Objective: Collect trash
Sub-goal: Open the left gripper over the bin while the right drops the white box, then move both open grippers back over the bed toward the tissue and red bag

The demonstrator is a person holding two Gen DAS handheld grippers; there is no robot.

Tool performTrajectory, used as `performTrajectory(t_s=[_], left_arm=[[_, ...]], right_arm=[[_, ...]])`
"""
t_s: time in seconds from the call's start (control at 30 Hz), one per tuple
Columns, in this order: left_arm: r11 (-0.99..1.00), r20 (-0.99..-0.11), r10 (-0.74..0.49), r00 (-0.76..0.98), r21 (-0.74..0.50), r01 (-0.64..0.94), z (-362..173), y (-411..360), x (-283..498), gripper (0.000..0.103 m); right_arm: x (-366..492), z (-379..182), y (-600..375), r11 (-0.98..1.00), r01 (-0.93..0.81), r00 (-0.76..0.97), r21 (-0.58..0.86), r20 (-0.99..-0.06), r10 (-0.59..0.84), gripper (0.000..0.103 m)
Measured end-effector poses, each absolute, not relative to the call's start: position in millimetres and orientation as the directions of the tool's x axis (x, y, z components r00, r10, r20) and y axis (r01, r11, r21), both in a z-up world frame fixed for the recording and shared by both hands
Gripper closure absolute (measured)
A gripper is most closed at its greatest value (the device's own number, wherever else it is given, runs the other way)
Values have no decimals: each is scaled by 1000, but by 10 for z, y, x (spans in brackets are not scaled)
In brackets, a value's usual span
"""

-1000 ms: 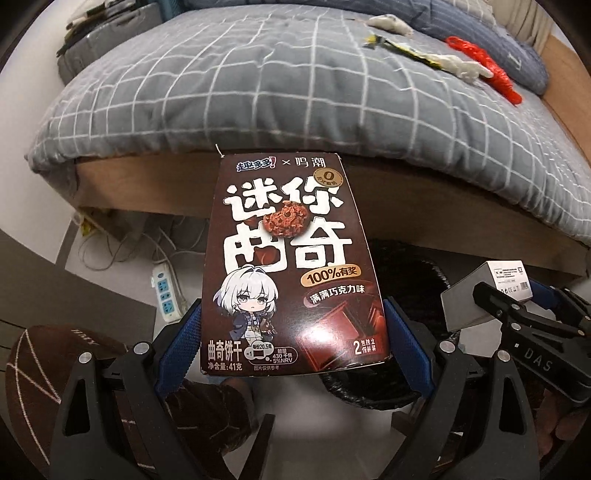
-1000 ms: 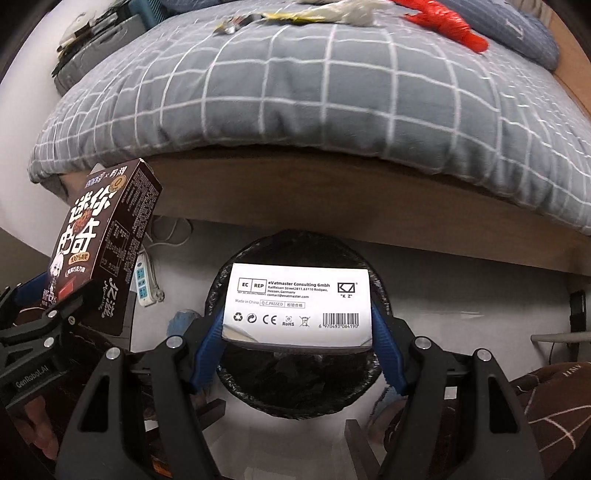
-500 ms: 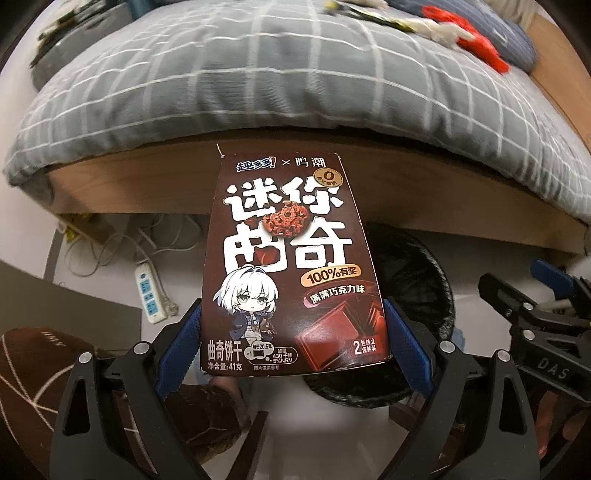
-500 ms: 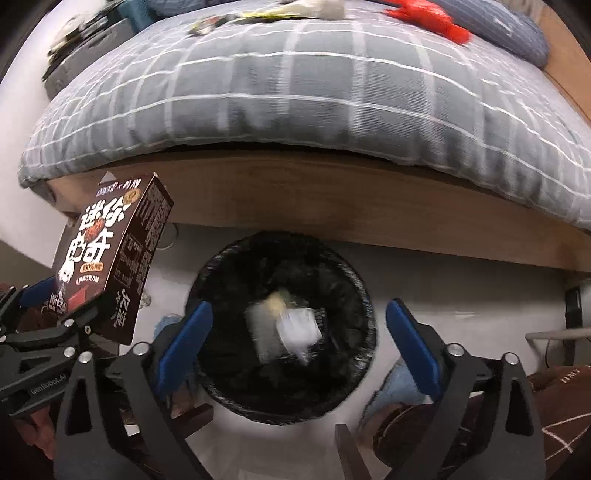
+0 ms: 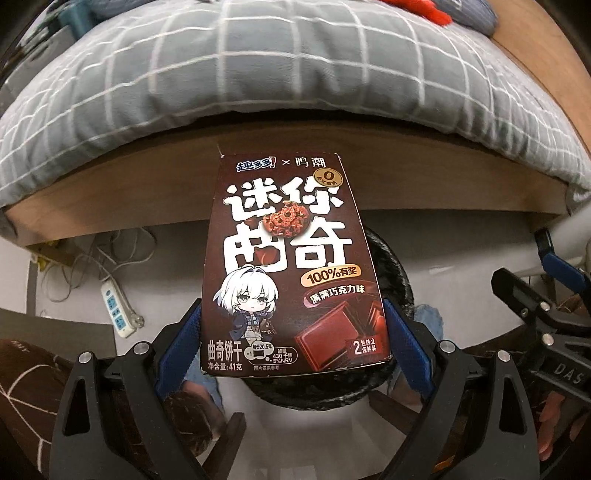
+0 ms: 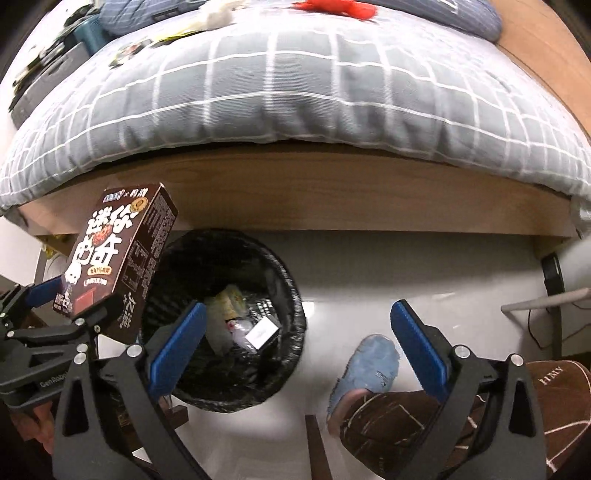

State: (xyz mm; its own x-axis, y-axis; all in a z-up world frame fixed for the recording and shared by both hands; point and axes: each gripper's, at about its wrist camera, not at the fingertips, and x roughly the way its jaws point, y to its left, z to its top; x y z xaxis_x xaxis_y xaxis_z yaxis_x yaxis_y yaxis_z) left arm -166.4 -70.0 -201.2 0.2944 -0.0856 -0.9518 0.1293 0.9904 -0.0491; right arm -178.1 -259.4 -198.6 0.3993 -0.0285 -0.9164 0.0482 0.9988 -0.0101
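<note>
Beside the bed (image 6: 295, 110), whose grey checked quilt (image 5: 258, 74) hangs over a wooden frame, a black-lined trash bin (image 6: 288, 280) is seen standing on the pale floor. Inside the bin a small white box (image 6: 263, 332) is seen lying among crumpled wrappers (image 6: 231, 301), so part of the collecting is judged done. More litter is visible on the quilt top: a red item (image 6: 336, 8) and some pale scraps (image 6: 218, 16), which appear left for later. A brown cookie box (image 5: 291, 266) is pinched upright at its lower edges by the left gripper (image 5: 291, 332), and in the left wrist view it is held in front of the bin; its drop is judged the step in hand. The right gripper (image 6: 295, 339) is spread wide with nothing between its blue pads (image 6: 177, 347), and is held over the floor at the bin's right side. A power strip (image 5: 116, 310) is seen on the floor under the bed edge.
</note>
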Motion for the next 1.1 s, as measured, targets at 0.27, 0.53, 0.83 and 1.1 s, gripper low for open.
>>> performTrajectory(t_s=[0.27,0.53,0.83,1.1], left_arm=[[990,-937,-88,338,-45,133,-1991,-802,-1595,6],[993,-928,-79,364,-42,109,-1871,-654,-1543,6],[996,-895,-77,439,-48,77,-1440,-441,-1460,6],[998,-870,-63,489,-49,41,-1081,-311,-1163,6]], right_arm=[[-1765,-2047,-2696,998,67,391,-7,-920,-33,8],[-1699,-1893,-2667,998,63,432,-11,-901,-37,8],[-1560,-1570,-2608,999,43,488,-25,-872,-43,8],[-1261,-1187,-2607,999,28,549,-24,-835,-36,8]])
